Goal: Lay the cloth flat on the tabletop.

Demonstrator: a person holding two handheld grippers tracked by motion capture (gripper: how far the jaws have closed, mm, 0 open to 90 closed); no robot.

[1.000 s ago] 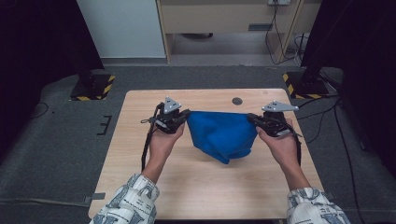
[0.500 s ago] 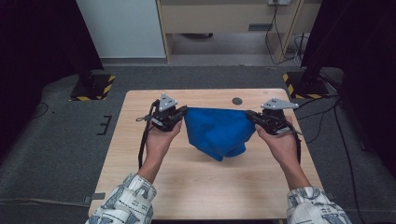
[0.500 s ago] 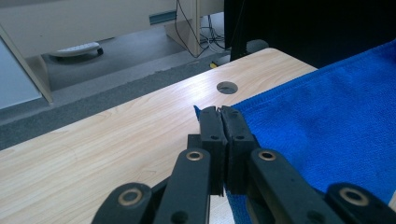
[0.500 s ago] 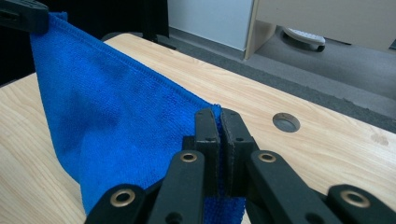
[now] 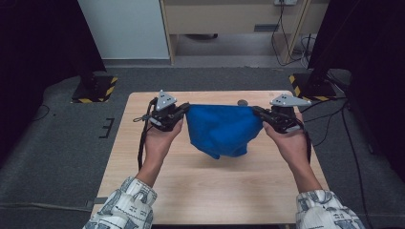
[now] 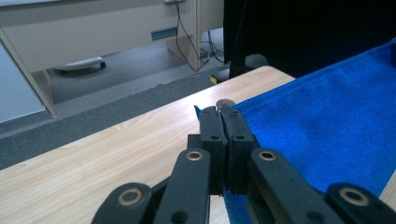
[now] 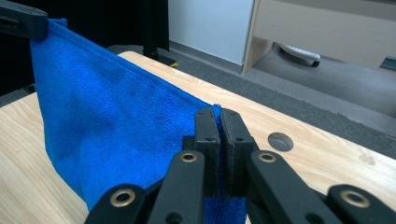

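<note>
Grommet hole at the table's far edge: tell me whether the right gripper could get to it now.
Probably not yet: the right gripper is shut on the cloth, though the hole lies close and uncovered.

Looks like a lab or test room set up for recording. A small bare wooden table (image 5: 219, 191) stands alone on grey carpet (image 5: 57, 152), flanked by black stands whose feet carry yellow-and-black hazard tape (image 5: 98, 89). Cables (image 5: 286, 33) trail across the floor, and plain beige office furniture (image 5: 229, 16) and a white panel (image 5: 124, 28) line the back.
</note>
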